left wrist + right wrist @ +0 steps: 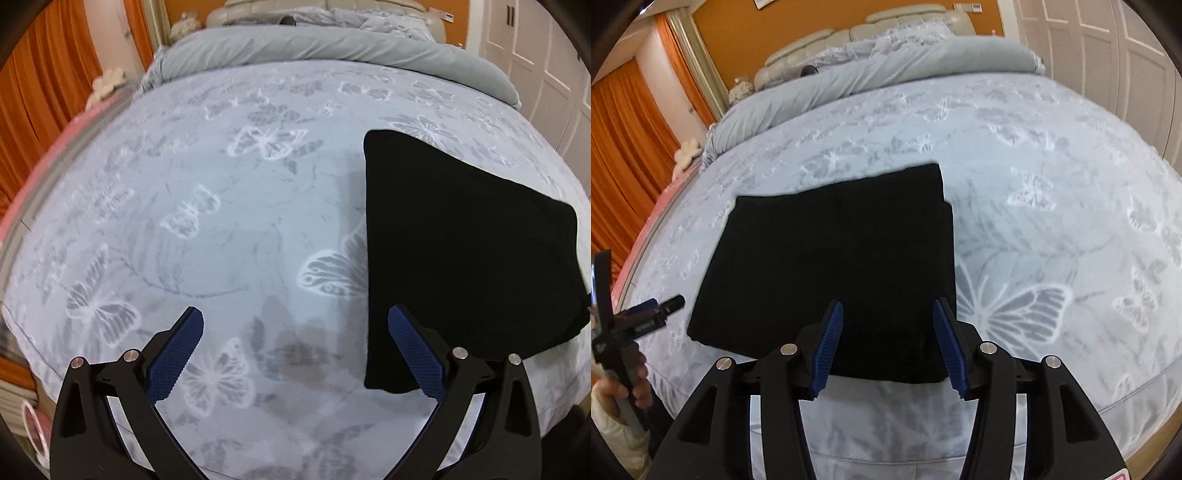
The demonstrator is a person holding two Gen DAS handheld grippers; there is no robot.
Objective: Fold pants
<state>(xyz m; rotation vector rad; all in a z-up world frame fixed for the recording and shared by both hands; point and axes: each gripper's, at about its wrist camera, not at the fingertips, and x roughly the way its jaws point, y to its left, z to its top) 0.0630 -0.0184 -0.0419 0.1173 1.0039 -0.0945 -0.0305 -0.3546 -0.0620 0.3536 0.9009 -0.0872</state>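
Observation:
The black pants (834, 266) lie folded into a flat rectangle on the butterfly-print bed cover (1052, 229), near its front edge. In the left wrist view the pants (465, 251) fill the right side. My left gripper (295, 317) is open and empty, above the cover just left of the pants; its right finger overlaps the pants' near corner in the image. My right gripper (888, 310) is open and empty, hovering over the pants' near right edge. The left gripper (639, 317) also shows at the left edge of the right wrist view, held in a hand.
A grey duvet (332, 48) is bunched across the far end of the bed by the padded headboard (857, 33). Orange curtains (33, 103) hang on the left and white wardrobe doors (1108, 55) stand on the right. The bed's front edge (1126, 402) is close below.

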